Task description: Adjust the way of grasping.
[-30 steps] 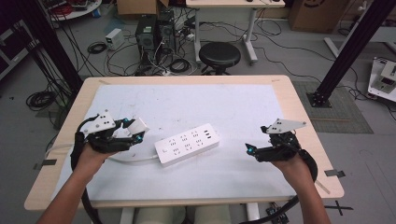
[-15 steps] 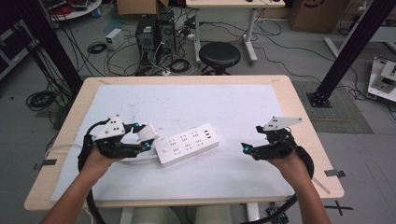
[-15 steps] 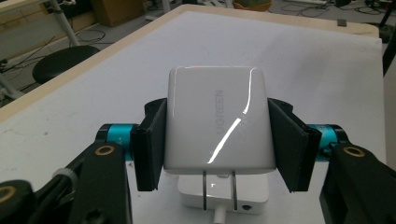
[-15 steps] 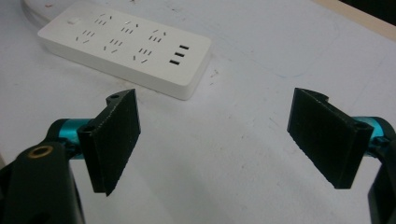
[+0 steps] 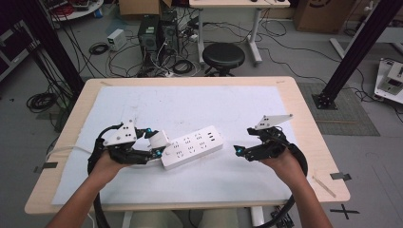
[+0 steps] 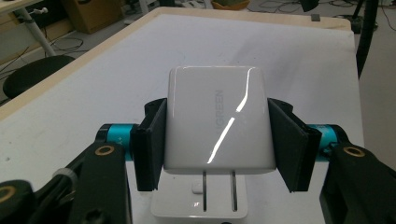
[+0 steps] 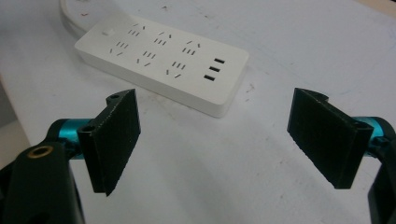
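My left gripper (image 5: 153,141) has carried the charger (image 6: 217,126), fingers clamped, to the power strip (image 5: 192,147)'s nine-o'clock end; right fingers (image 7: 116,137) gape empty. Next I seat its prongs.

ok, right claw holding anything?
No, the right claw stands open with bare table between its pads, and the power strip lies beyond them, untouched.

A grey floor (image 5: 294,52) strewn with cables (image 5: 40,100) lies beyond the table (image 5: 304,109); a black stool (image 5: 223,56) stands far, a computer tower (image 5: 148,29) left of it.
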Demonstrator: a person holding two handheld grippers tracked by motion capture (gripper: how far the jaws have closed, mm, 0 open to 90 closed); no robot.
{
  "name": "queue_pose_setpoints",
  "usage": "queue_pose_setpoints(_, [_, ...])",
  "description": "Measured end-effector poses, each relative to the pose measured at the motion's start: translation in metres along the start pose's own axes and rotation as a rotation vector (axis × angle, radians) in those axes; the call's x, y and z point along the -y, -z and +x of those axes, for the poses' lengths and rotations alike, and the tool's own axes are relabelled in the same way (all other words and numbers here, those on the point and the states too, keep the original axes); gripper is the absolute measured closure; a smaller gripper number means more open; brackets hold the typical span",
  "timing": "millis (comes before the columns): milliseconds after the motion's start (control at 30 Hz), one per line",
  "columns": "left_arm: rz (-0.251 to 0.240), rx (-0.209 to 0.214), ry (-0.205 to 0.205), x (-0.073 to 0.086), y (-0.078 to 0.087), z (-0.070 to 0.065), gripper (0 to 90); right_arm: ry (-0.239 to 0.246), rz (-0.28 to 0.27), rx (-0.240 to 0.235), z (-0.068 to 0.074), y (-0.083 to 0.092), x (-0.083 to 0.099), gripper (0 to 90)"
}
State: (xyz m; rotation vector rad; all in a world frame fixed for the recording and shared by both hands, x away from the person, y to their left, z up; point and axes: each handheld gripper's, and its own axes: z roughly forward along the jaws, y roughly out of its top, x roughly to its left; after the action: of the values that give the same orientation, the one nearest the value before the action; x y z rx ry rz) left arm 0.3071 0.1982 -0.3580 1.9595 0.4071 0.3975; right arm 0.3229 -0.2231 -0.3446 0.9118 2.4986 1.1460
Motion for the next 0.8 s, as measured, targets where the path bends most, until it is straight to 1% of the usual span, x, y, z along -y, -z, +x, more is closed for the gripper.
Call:
queue_pose_setpoints(67, [0.001,0.003,-0.008,0.000,-0.001,-0.002,42.5,-0.010,0.015,-0.016,0.001,-0.003,-0.002,17.5])
queue_pose_setpoints(167, [0.005,0.011,-0.032,-0.001,-0.002,-0.005,42.5,-0.013,0.035,-0.025,0.002,-0.006,-0.004,17.5])
queue_pose_setpoints(233, [0.007,0.018,-0.041,-0.001,-0.004,-0.007,42.5,-0.014,0.042,-0.036,0.003,-0.008,-0.005,17.5])
queue_pose_setpoints(333, [0.016,0.033,-0.068,-0.002,-0.006,-0.009,42.5,-0.025,0.053,-0.070,0.004,-0.012,-0.007,17.5])
queue_pose_setpoints(367, [0.016,0.037,-0.076,-0.003,-0.007,-0.010,42.5,-0.037,0.056,-0.082,0.004,-0.013,-0.008,17.5])
queue_pose_setpoints(500, [0.028,0.046,-0.091,-0.004,-0.012,-0.012,42.5,-0.051,0.050,-0.138,0.008,-0.017,-0.012,17.5])
queue_pose_setpoints(633, [0.032,0.052,-0.108,-0.006,-0.017,-0.013,42.5,-0.064,0.058,-0.176,0.014,-0.022,-0.016,17.5])
queue_pose_setpoints(733, [0.040,0.058,-0.126,-0.006,-0.020,-0.016,42.5,-0.087,0.069,-0.198,0.016,-0.026,-0.020,17.6])
queue_pose_setpoints(800, [0.044,0.061,-0.134,-0.006,-0.022,-0.017,42.5,-0.099,0.065,-0.217,0.016,-0.028,-0.021,17.6])
